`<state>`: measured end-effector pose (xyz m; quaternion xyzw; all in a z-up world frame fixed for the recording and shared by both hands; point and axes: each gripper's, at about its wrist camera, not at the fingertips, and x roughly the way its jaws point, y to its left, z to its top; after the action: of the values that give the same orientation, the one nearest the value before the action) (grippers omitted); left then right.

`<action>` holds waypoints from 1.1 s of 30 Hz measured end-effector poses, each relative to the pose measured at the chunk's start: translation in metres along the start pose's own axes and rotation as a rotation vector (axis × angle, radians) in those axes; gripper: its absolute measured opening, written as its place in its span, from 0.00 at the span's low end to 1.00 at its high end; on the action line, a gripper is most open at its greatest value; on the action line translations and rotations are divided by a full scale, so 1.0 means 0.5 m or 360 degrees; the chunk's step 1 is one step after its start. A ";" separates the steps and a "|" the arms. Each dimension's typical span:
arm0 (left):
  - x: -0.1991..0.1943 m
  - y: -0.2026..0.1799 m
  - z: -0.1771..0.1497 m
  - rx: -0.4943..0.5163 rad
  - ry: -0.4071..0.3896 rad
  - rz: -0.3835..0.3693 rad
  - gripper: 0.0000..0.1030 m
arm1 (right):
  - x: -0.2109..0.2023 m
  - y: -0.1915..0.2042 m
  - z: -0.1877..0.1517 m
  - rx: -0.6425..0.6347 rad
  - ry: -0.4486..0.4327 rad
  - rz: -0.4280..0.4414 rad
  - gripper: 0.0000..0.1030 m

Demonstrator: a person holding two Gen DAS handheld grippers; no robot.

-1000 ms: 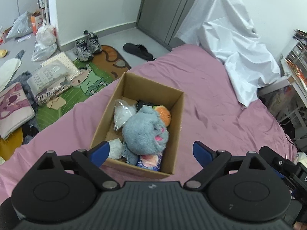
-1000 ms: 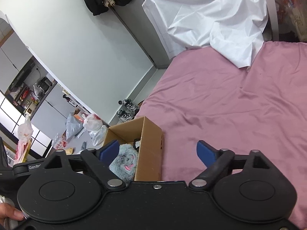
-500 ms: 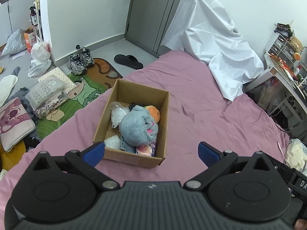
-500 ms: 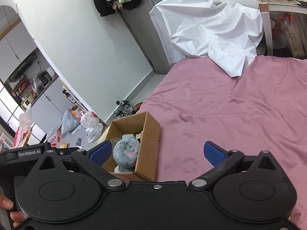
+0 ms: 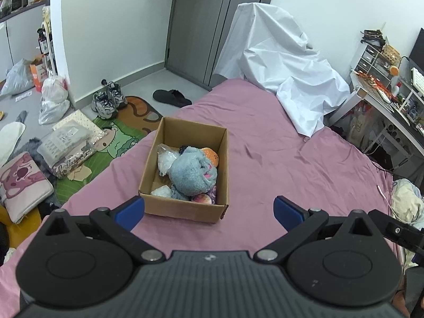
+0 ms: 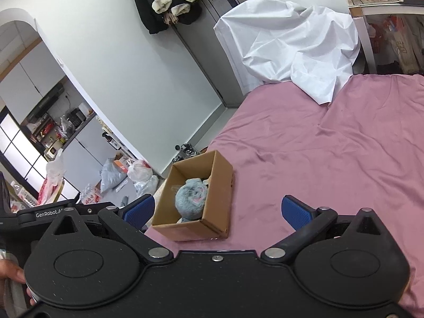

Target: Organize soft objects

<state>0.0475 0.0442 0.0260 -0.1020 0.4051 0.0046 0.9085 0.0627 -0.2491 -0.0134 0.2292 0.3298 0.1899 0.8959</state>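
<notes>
Since the earlier frames both grippers have drawn back and up from the cardboard box (image 5: 185,175), which now looks smaller and sits farther off on the pink bed (image 5: 291,164), and their jaws have spread from slightly narrower to as wide as they go. The left gripper (image 5: 209,208) has its jaws fully apart with nothing between them, and the right gripper (image 6: 217,210) likewise stands wide open and holds nothing. In the left wrist view the box lies at about 12 o'clock from the jaws, its long axis running away from the camera; in the right wrist view it lies at about 11 o'clock, toward the left finger. The left hand seems the nearer and better lined up with it. One box is present. Inside it there is one large grey plush toy (image 5: 193,175), one orange plush (image 5: 210,156) behind it at 1 o'clock, two white soft items, one clear-wrapped (image 5: 165,160) at 10 o'clock and one (image 5: 161,192) at 7 o'clock, and one pinkish patterned piece (image 5: 202,198) by the near wall. No loose soft toy shows on the bed, so the sorting looks done or nearly so
</notes>
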 end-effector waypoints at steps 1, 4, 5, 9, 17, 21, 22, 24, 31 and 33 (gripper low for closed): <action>-0.005 0.000 -0.002 0.0009 -0.0007 0.0000 1.00 | -0.005 0.001 -0.002 0.0004 -0.0001 -0.0001 1.00; -0.020 0.002 -0.010 0.0031 -0.0022 -0.0004 1.00 | -0.019 0.007 -0.010 0.0004 0.0001 0.0005 1.00; -0.025 0.002 -0.012 0.0036 -0.0026 -0.0006 1.00 | -0.024 0.009 -0.012 0.0003 0.0001 0.0008 1.00; -0.040 0.002 -0.028 0.0089 -0.0032 -0.0010 1.00 | -0.043 0.015 -0.022 -0.0022 0.0000 -0.0003 1.00; -0.058 0.014 -0.051 0.0112 -0.0043 -0.0016 1.00 | -0.066 0.024 -0.042 -0.0041 -0.0006 -0.0019 1.00; -0.066 0.018 -0.060 0.0126 -0.0042 -0.0035 1.00 | -0.069 0.031 -0.046 -0.0070 -0.0003 -0.0048 1.00; -0.069 0.019 -0.063 0.0129 -0.0046 -0.0038 1.00 | -0.069 0.032 -0.047 -0.0076 -0.0002 -0.0059 1.00; -0.074 0.020 -0.067 0.0137 -0.0053 -0.0041 1.00 | -0.070 0.035 -0.052 -0.0086 -0.0001 -0.0077 1.00; -0.072 0.023 -0.082 0.0155 -0.0035 -0.0050 1.00 | -0.076 0.046 -0.065 -0.0129 -0.0009 -0.0110 1.00; -0.069 0.025 -0.087 0.0157 -0.0031 -0.0050 1.00 | -0.076 0.045 -0.066 -0.0126 -0.0009 -0.0113 1.00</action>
<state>-0.0088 0.0508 0.0211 -0.0633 0.3944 -0.0286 0.9163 0.0089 -0.2398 -0.0044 0.1821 0.3274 0.1703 0.9114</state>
